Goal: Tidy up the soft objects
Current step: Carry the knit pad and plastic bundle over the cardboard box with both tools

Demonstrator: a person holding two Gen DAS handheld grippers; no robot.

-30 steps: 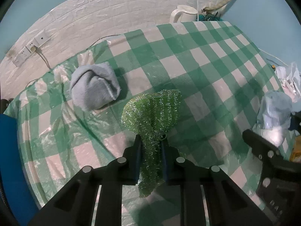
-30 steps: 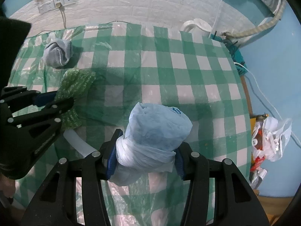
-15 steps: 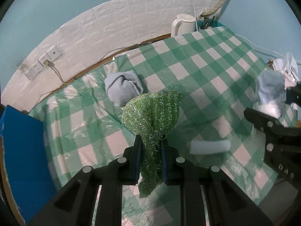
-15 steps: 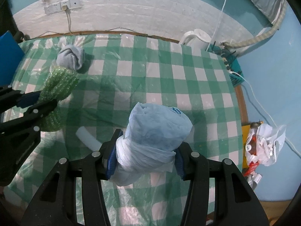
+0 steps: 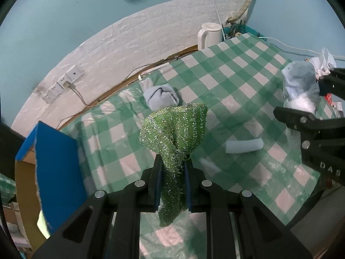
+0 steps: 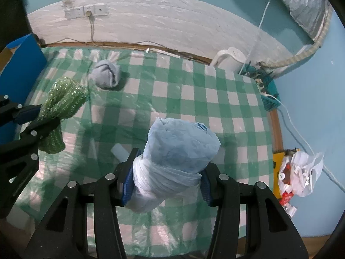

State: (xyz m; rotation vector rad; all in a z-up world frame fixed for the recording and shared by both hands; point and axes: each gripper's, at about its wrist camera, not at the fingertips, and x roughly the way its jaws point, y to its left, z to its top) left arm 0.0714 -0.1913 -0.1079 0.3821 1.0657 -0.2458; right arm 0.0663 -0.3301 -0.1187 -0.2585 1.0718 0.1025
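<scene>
My left gripper (image 5: 172,168) is shut on a sparkly green cloth (image 5: 175,127) and holds it well above the checked table; it also shows in the right wrist view (image 6: 62,101). My right gripper (image 6: 165,174) is shut on a pale blue plastic-wrapped bundle (image 6: 179,149), also seen at the right of the left wrist view (image 5: 300,86). A grey-blue balled sock (image 5: 161,97) lies on the table near the wall (image 6: 105,74). A white foam tube (image 5: 243,145) lies on the cloth below the grippers (image 6: 119,151).
The table has a green and white checked cover (image 6: 194,99). A blue-sided cardboard box (image 5: 56,164) stands at its left end (image 6: 19,64). A white kettle (image 5: 210,34) stands at the far corner. A plastic bag with litter (image 6: 299,172) lies off the right edge.
Both grippers have risen and drawn back from the table with their loads. The blue box has come into view at the left.
</scene>
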